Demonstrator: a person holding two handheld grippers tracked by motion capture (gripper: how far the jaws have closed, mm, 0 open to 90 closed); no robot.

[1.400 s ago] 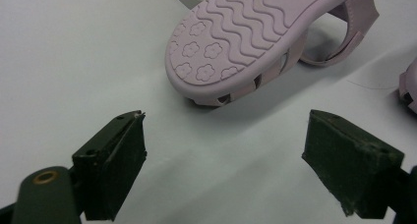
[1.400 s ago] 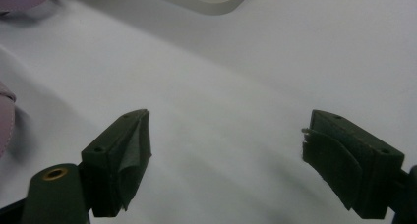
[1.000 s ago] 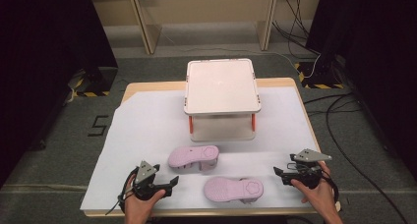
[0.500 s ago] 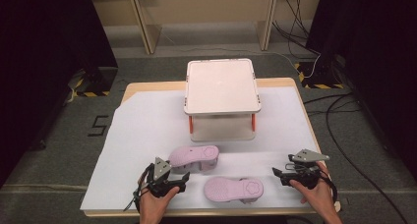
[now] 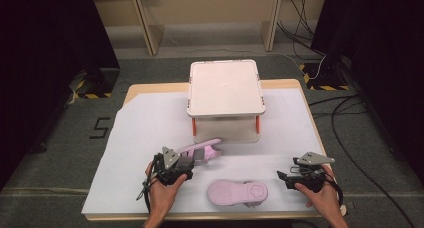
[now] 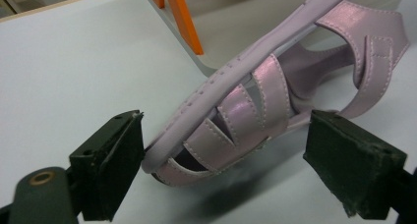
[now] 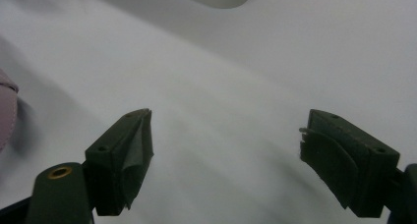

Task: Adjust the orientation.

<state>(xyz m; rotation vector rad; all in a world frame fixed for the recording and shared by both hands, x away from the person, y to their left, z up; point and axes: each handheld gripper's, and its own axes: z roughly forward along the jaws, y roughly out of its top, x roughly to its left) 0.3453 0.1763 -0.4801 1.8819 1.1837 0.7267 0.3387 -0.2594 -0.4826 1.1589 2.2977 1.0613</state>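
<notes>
Left gripper (image 5: 186,164) sits at the heel end of the pale lilac strappy sandal (image 5: 202,151), jaws spread wide on either side of it; in the left gripper view one pad (image 6: 115,157) is just touching the sole rim of that sandal (image 6: 255,101), the other pad stands apart, so no grip. The sandal is tipped on its edge, toe pointing toward the white two-tier plastic rack with orange legs (image 5: 226,88), just in front of its lower shelf; an orange leg (image 6: 182,17) stands close behind the sandal. Second lilac sandal, sole up with flower print (image 5: 237,193), lies on the white paper sheet (image 5: 135,138) near the table's front edge, between the two grippers. Right gripper (image 5: 283,177) hovers low just right of it, jaws wide apart with nothing between them, over bare sheet (image 7: 221,111). Wooden table edge (image 5: 131,89) shows beyond the sheet.
</notes>
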